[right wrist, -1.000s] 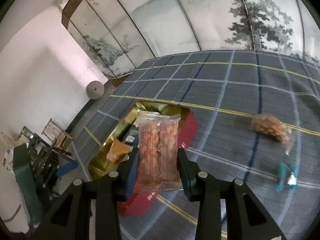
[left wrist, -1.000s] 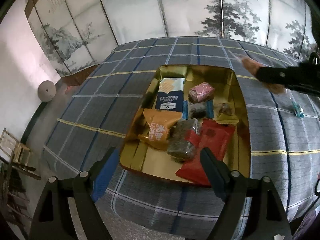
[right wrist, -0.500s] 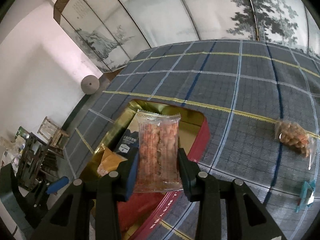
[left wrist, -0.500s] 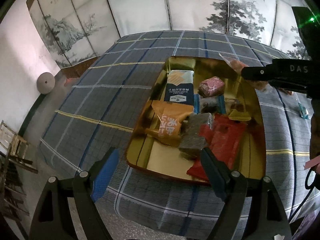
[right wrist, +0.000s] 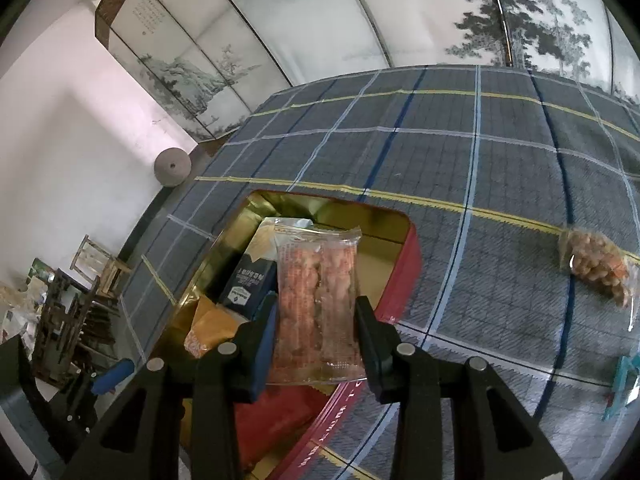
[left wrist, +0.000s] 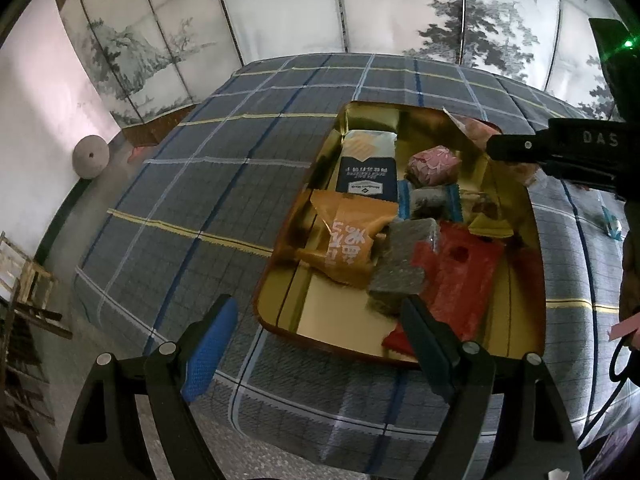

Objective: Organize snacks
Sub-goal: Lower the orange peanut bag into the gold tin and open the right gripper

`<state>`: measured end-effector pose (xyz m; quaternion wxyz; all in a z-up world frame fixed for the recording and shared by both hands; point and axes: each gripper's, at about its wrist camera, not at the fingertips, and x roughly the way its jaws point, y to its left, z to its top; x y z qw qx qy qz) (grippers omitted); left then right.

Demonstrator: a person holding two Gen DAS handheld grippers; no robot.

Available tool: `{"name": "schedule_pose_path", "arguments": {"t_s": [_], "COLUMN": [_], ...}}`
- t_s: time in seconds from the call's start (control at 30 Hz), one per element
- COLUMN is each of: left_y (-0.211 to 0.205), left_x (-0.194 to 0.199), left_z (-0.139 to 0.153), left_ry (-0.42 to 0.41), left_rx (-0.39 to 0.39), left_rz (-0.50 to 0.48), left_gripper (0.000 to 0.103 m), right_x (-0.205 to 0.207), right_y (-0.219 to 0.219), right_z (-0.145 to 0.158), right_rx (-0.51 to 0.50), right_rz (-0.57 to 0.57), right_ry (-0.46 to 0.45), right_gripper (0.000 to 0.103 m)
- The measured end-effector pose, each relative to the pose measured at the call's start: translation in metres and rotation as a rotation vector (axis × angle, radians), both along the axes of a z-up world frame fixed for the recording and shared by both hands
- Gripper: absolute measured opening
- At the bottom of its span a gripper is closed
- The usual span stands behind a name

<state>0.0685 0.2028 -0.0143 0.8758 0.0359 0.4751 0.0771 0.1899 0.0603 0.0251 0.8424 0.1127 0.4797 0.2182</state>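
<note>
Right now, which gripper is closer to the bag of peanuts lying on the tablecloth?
Right. The right gripper, shut on a clear snack pack, hangs over the tin; the peanut bag lies beside it. The left gripper is beyond the tin's opposite side.

Plaid-clothed table point(right wrist: 460, 160) — gold tin point(left wrist: 280, 280), peanut bag point(right wrist: 596, 268), teal packet point(right wrist: 626, 380) lie on it.

Both wrist views look steeply down, close above the shared gold tin point(left wrist: 280, 264) point(right wrist: 224, 248).

Dim soft daylight, fisheye-bent dark edges, glare inside gold tin point(left wrist: 362, 118)
</note>
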Motion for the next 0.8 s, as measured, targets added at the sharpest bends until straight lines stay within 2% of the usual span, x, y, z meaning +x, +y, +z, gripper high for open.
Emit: {"name": "schedule_pose_path", "arguments": {"t_s": [0.43, 0.53, 0.67, 0.8], "left_y": [0.002, -0.001, -0.002, -0.005], "left_x": [0.002, 0.001, 0.001, 0.001], "left_z": [-0.005, -0.005, -0.005, -0.004], "left_ry": [0.021, 0.025, 0.027, 0.026], "left_rx": [-0.005, 0.002, 0.005, 0.014], "left_rz": [0.005, 0.006, 0.005, 0.000], "left_gripper": [0.081, 0.081, 0.081, 0.081], "right_x": [-0.003, -0.006, -0.017, -0.032], "right_y": [-0.001, -0.006, -0.011, -0.020], "right_z": [-0.001, 0.001, 0.008, 0.017], "right_rx": [0.026, 0.080, 0.134, 0.135], "right_rz": [0.004, 0.014, 0.041, 0.058], "right_ry": [0.007, 0.008, -0.022, -0.060], "right_gripper": [0.039, 0.040, 0.039, 0.039]}}
